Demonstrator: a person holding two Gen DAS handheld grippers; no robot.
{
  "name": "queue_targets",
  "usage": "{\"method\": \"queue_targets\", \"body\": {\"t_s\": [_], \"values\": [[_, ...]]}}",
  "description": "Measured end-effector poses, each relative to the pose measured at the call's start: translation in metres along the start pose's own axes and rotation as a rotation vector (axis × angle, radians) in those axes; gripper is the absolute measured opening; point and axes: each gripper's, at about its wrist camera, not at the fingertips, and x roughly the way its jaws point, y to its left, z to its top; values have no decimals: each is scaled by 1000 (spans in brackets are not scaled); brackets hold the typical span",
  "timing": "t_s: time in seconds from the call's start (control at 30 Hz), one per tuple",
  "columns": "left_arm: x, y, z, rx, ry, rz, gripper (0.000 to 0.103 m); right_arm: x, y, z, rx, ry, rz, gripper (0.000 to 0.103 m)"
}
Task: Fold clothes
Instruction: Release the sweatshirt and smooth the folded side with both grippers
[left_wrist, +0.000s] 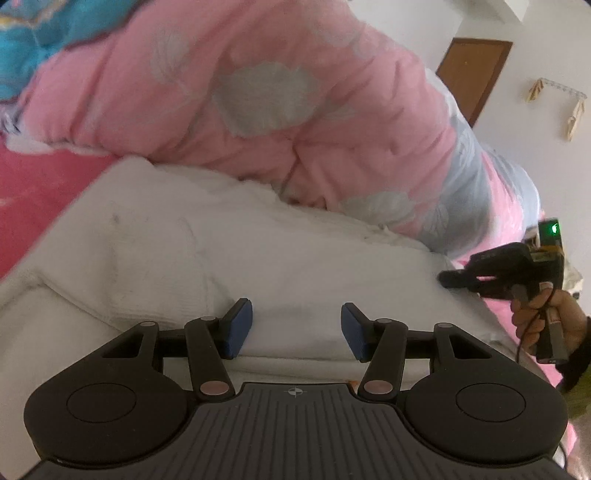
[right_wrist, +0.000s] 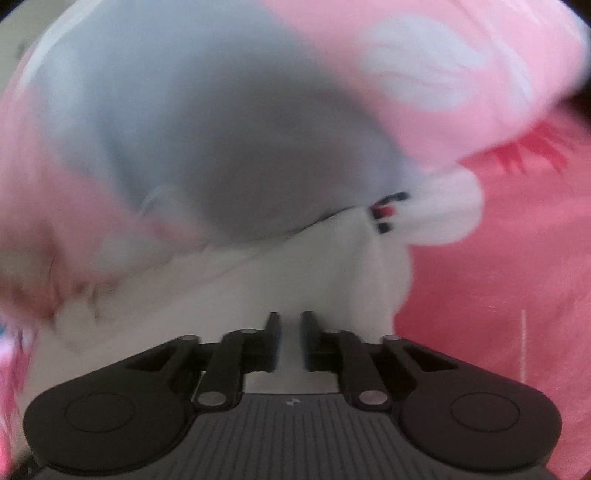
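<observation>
Left gripper (left_wrist: 296, 328): hovering low over the white garment (left_wrist: 280, 254), its 2 blue pads (left_wrist: 242, 325) standing apart, released, gripping nothing.
Right gripper (right_wrist: 291, 341): its jaws are drawn nearly together with a narrow strip of white cloth showing between them; whether the pads are pinching it is unclear from the blurred right wrist view.
White garment: lying spread and rumpled on the pink bed sheet (left_wrist: 33, 192), its far edge touching the quilt; a small dark and red mark (right_wrist: 386, 212) is showing near 1 rounded corner.
Pink quilt (left_wrist: 229, 92): bunched up behind the garment, printed with pale leaf shapes, grey-blue on 1 side.
Person's hand (left_wrist: 543, 314): holding the right gripper's handle at the garment's right edge.
Background: brown door (left_wrist: 472, 74) in a white wall.
</observation>
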Motion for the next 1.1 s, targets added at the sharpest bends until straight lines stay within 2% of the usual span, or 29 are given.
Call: {"method": "queue_targets", "body": {"t_s": [0.03, 0.1, 0.13, 0.2, 0.3, 0.37, 0.43, 0.57, 0.63, 0.67, 0.7, 0.73, 0.8, 0.87, 0.97, 1.1], "values": [[-8, 3, 4, 10, -38, 9, 56, -2, -6, 3, 69, -11, 12, 10], [-16, 11, 11, 28, -75, 42, 61, -16, -2, -3, 85, -20, 50, 13], [-16, 17, 14, 26, -67, 65, 61, -25, 3, -9, 72, -19, 87, 13], [-4, 35, 16, 1, 17, 120, 60, -41, 11, -21, 45, -17, 161, 14], [-1, 50, 12, -37, 11, 111, 59, -46, 8, -44, 34, 16, 153, 22], [-2, 53, 13, -54, 7, 108, 59, -48, -13, -54, 99, 19, 102, 15], [-4, 53, 12, -35, 4, 117, 59, -66, -29, -57, 215, 5, 147, 18], [-3, 57, 12, -48, 0, 120, 59, -98, -28, -79, 196, -58, 206, 19], [-2, 59, 13, -61, 2, 117, 59, -94, -27, -86, 163, -39, 145, 22], [-2, 59, 14, -63, 5, 118, 59, -91, -26, -90, 145, -28, 113, 21], [-3, 58, 16, -60, 10, 122, 59, -94, -28, -94, 156, -40, 102, 13], [-4, 57, 17, -54, 15, 128, 60, -98, -30, -98, 170, -54, 92, 15], [-9, 55, 19, -49, 16, 149, 62, -116, -29, -103, 192, -79, 90, 16], [-14, 54, 21, -44, 15, 171, 62, -139, -23, -111, 152, -124, 63, 16], [-25, 49, 22, -38, 19, 189, 63, -154, -13, -121, 93, -131, 70, 17], [-41, 32, 19, 17, 51, 208, 65, -168, 8, -137, -27, -133, 55, 17]]}}
